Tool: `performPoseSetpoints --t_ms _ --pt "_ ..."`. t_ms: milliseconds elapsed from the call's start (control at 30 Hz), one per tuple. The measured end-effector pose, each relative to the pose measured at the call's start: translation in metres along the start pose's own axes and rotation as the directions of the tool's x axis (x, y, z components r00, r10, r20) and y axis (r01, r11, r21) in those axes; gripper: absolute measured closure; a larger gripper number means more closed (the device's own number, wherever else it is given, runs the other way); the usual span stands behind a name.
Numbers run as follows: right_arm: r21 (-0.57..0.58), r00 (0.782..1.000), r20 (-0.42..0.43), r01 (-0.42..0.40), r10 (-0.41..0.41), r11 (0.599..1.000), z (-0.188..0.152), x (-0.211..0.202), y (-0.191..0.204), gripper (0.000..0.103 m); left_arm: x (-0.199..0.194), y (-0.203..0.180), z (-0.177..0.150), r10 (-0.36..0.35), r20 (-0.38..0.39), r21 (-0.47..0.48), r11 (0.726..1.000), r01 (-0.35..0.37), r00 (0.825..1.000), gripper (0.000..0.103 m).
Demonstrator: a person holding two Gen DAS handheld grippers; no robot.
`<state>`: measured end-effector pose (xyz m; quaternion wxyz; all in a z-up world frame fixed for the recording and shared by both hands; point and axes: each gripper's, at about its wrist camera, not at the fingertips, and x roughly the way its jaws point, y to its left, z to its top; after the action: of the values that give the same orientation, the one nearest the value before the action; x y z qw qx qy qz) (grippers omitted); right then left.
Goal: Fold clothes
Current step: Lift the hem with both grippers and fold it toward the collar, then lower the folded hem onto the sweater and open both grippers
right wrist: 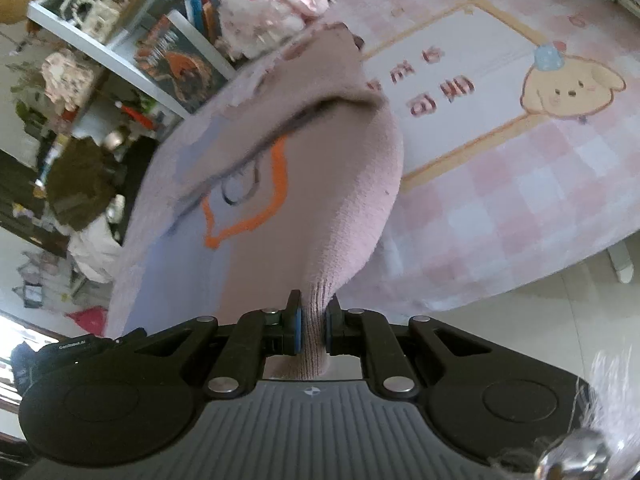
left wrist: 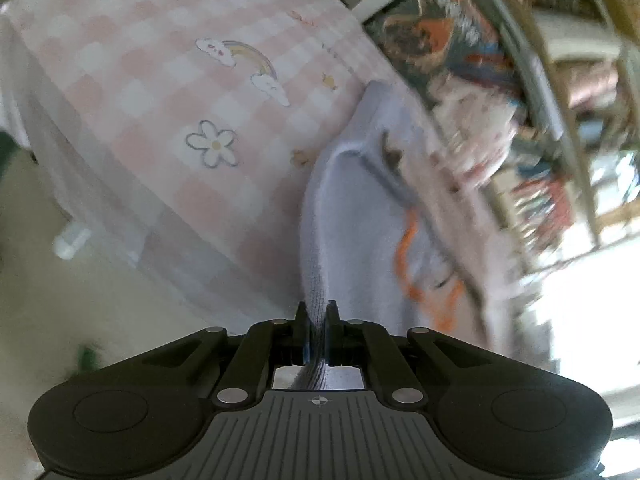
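The sweater, pale lilac knit with an orange outline and a dark stripe, hangs in the air over the edge of the bench, stretched between both tools. The left hand-held gripper is clamped on a ribbed edge of it; the right hand-held gripper pinches another ribbed edge between its blue pads. A pink checked cloth with cartoon prints covers the bench. Behind stand cluttered bookshelves, blurred in the left view.

Bright daylight, blown-out glare at one side, motion blur, fisheye-bent edges.
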<state>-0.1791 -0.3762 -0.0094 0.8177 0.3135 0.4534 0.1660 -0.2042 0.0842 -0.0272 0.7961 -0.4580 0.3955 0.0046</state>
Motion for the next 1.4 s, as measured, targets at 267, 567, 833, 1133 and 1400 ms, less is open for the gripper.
performPoseSetpoints --t_ms 267,567,833,1133,1400 --pt "0.087 0.97 0.145 -0.21 0.196 0.974 0.052 -0.024 0.015 0.093 -0.012 -0.038 0.054 -0.275 0.171 -0.031 0.958 0.284 0.946 0.099" --pt "0.146 0.945 0.247 -0.256 0.215 0.956 0.131 0.01 0.025 0.093 0.052 -0.084 0.124 -0.301 0.166 0.005 0.953 0.304 0.939 0.099" --pt "0.194 0.963 0.247 -0.154 0.104 0.969 0.182 0.063 0.019 0.093 0.114 -0.089 0.165 -0.224 0.086 0.017 0.975 0.223 0.971 0.099" --pt "0.213 0.976 0.217 -0.031 -0.016 0.977 0.21 0.107 0.015 0.084 0.153 -0.088 0.191 -0.133 0.02 0.063 0.989 0.132 0.991 0.088" --pt "0.115 0.957 0.265 0.093 -0.121 0.989 0.216 0.101 0.023 0.046 0.131 -0.094 0.212 -0.104 0.108 0.253 0.965 0.074 0.989 0.054"
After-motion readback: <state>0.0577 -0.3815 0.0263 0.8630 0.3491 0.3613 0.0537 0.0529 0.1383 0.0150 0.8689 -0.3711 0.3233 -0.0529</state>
